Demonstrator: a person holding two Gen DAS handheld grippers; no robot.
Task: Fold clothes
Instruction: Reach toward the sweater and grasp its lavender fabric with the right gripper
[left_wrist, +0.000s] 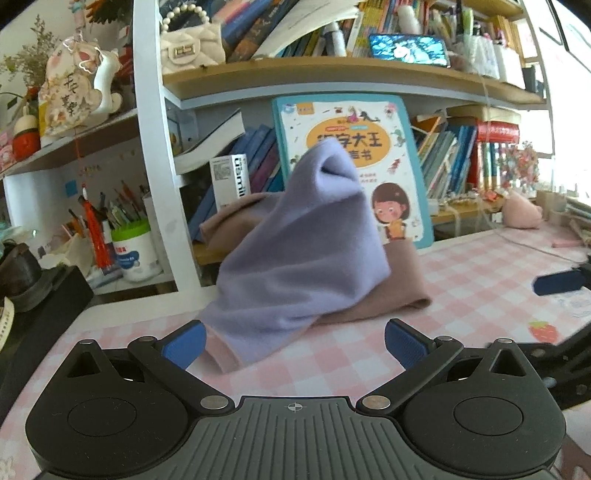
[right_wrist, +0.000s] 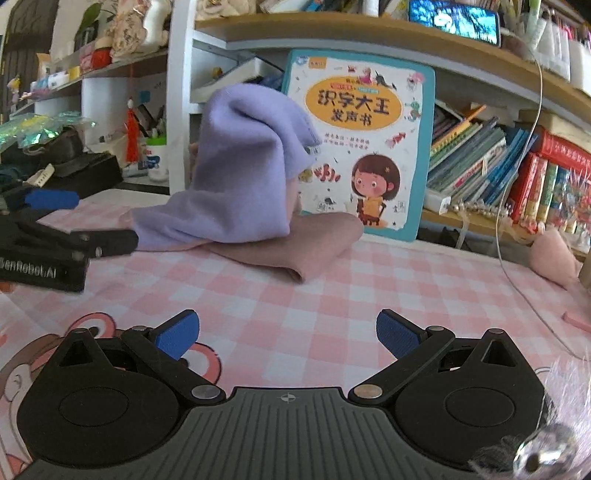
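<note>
A lilac cloth (left_wrist: 295, 243) stands bunched in a peak against a children's book (left_wrist: 354, 155), draped over a folded dusty-pink cloth (left_wrist: 402, 288) on the pink checked tablecloth (left_wrist: 461, 280). My left gripper (left_wrist: 295, 343) is open just short of the lilac cloth's near edge, holding nothing. In the right wrist view the lilac cloth (right_wrist: 243, 170) and pink cloth (right_wrist: 306, 243) lie well ahead of my open right gripper (right_wrist: 288, 336), which holds nothing. The left gripper (right_wrist: 48, 229) shows at that view's left edge, and the right gripper's blue fingertip (left_wrist: 557, 282) shows at the left view's right edge.
Behind the cloths stands a white-framed bookshelf (left_wrist: 155, 155) packed with books. A pen cup (left_wrist: 135, 251) and black items (left_wrist: 40, 291) sit at the left. A pink plush (right_wrist: 554, 254) and a thin cable (right_wrist: 517, 258) lie at the right. Checked tablecloth (right_wrist: 332, 295) stretches ahead.
</note>
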